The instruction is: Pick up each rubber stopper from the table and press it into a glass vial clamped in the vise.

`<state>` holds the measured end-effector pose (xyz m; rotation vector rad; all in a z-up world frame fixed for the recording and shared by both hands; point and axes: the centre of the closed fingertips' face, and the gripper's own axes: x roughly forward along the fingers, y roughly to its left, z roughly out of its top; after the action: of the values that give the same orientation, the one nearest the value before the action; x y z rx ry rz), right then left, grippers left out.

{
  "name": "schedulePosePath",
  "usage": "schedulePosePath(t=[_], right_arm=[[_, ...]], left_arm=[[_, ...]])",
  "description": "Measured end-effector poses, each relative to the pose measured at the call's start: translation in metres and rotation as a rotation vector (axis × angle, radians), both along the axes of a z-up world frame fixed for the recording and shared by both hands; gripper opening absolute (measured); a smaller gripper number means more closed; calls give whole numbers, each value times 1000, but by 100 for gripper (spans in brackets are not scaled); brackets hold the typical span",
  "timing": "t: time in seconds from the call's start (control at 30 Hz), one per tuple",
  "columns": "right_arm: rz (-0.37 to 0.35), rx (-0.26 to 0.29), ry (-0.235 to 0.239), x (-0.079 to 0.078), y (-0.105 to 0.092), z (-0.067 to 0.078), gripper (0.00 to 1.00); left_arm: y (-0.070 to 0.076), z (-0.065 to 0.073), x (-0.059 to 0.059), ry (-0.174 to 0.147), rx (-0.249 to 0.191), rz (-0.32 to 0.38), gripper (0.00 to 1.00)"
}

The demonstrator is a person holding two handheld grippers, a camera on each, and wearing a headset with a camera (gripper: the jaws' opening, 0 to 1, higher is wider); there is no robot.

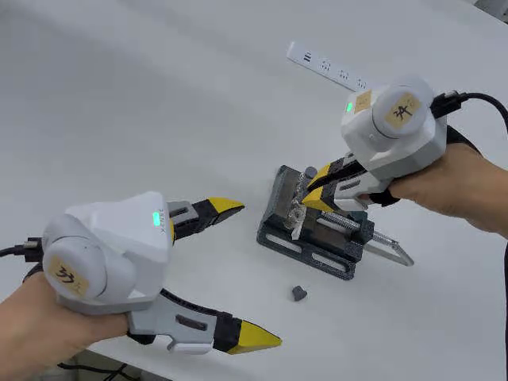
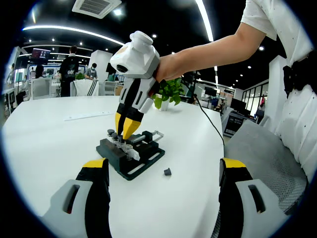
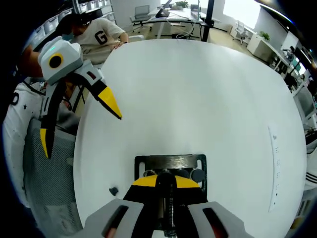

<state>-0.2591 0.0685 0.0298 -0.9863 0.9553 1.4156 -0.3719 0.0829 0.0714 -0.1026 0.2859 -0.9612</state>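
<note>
Vials clamped in vise, count unreadable, partly hidden by right gripper; its jaws closed over them, contents can't be told. Left gripper jaws wide open, empty. One stopper left on worktop nr vise.

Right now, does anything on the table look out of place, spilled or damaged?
Nothing looks spilled or damaged. One small dark rubber stopper lies alone on the table, near the vise but apart from it, probably only waiting to be picked.
</note>
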Motion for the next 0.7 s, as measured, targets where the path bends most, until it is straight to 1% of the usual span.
schedulePosePath(t=[0.27,0.47,0.7], right_arm=[[-1,-11,-1,0,0,-1,5],[-1,-27,-14,0,1,-1,5],[-10,-35,-6,0,2,-2,4]], left_arm=[[0,1,0,2,-6,0,91],[0,1,1,2,-9,1,91],[0,1,3,2,-8,2,90]])
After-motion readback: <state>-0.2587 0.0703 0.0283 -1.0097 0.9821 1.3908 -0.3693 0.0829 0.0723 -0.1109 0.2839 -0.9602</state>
